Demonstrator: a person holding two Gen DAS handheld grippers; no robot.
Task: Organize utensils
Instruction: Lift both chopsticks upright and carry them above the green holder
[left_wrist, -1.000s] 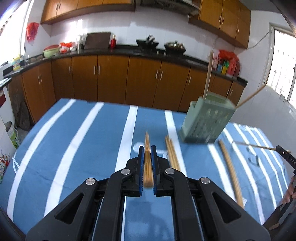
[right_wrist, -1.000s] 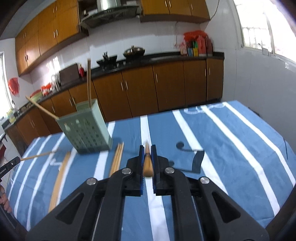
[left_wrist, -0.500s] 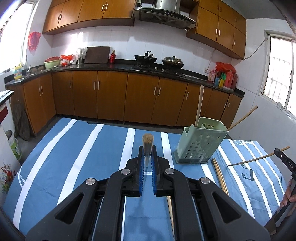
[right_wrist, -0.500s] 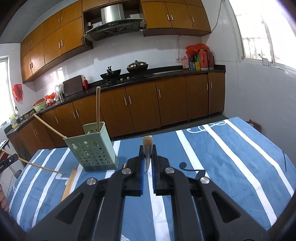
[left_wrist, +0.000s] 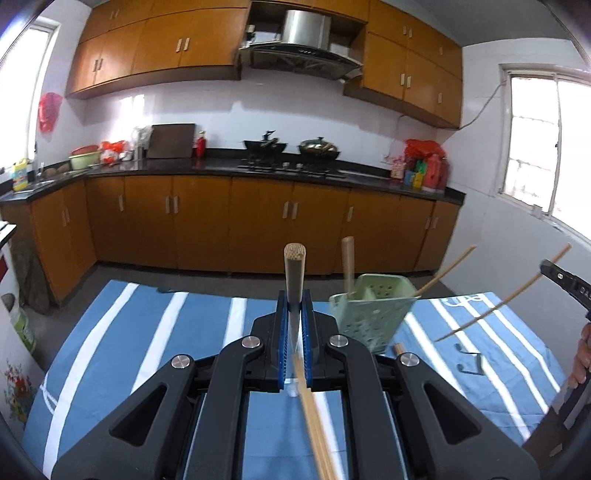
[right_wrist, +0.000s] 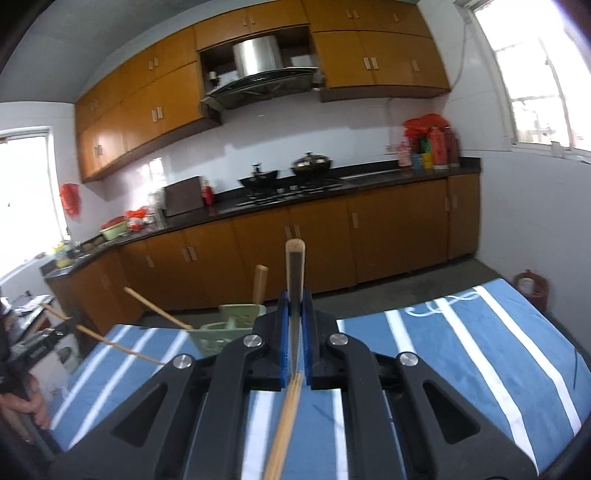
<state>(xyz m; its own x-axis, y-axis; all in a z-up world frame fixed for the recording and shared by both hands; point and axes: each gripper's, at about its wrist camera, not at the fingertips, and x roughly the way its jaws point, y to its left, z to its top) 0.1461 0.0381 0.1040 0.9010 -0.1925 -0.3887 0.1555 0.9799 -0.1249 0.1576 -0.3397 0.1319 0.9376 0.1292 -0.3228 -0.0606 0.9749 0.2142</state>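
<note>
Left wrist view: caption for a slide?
Left gripper shut on a chopstick, green utensil holder just beyond.

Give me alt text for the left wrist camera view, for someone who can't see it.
The left gripper is shut on a wooden chopstick above a blue striped tablecloth. A green utensil holder with chopsticks in it stands just right, kitchen cabinets behind.

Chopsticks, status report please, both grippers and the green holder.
Left gripper shut on chopstick. Right gripper shut on another chopstick. Green holder upright on striped cloth, two utensils inside. Path clear.
</note>
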